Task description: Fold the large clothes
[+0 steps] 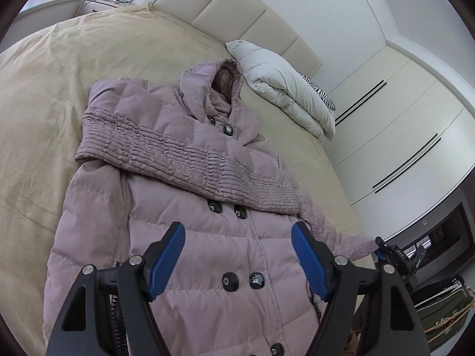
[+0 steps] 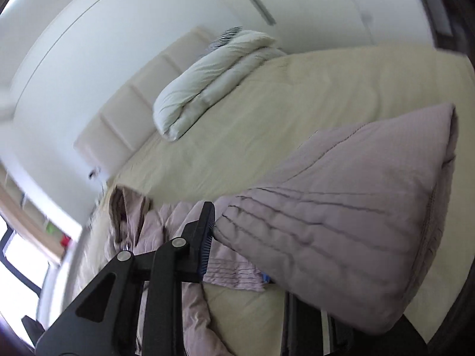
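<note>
While the mauve down coat [image 1: 190, 207] is laid face up across the beige bedsheet [image 1: 44, 89], hood [image 1: 213, 89] toward the folded white duvet [image 1: 285, 95], one sleeve [image 1: 190, 154] is already folded across the chest. The other sleeve's ribbed cuff [image 1: 359, 246] is pinched by the right gripper [image 1: 383, 250] just off the coat's edge. In the right wrist view that sleeve [image 2: 341, 231] is seen bunched up against the one visible finger [image 2: 206, 237], so it looks clamped, tbh. The left gripper [image 1: 237, 252] is held spread wide above the buttoned front, gripping nothing. Puffy quilting like this is probably light but springy and a bit slick, so folds likely get pushed back open. The ribbed cuffs and the hem seams are judged the best grab spots, since thinner fabric there is squeezed flat more easily.
</note>
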Action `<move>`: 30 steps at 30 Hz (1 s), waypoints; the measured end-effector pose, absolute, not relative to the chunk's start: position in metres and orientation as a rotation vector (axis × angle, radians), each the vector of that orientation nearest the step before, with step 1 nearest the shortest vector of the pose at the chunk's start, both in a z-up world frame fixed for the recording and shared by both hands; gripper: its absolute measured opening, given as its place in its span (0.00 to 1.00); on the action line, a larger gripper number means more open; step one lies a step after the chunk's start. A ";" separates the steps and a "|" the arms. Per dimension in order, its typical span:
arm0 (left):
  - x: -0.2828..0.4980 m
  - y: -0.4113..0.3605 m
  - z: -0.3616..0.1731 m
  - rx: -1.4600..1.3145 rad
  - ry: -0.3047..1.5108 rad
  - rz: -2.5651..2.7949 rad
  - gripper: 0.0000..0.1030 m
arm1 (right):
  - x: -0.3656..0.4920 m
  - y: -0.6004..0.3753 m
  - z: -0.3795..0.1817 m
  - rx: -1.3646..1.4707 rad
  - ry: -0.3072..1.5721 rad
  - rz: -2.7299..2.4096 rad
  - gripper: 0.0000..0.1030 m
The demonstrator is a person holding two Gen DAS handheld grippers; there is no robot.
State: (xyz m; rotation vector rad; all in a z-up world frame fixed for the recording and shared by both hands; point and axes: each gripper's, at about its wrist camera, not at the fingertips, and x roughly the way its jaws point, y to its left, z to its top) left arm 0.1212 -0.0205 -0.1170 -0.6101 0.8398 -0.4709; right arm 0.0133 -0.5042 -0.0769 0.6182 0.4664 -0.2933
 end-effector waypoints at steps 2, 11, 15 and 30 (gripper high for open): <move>0.122 -0.013 -0.118 -0.653 0.834 -0.470 0.74 | 0.039 -0.457 -0.060 0.461 0.504 -0.236 0.24; 0.128 0.033 -0.134 -0.794 0.828 -0.441 0.79 | 0.115 -0.206 -0.076 -0.272 0.641 0.016 0.18; 0.138 0.044 -0.160 -0.942 0.887 -0.452 0.88 | 0.124 -0.146 -0.125 -0.422 0.729 0.076 0.18; 0.219 -0.038 -0.179 -0.903 1.142 -0.585 0.94 | 0.105 -0.160 -0.145 -0.242 0.709 0.142 0.18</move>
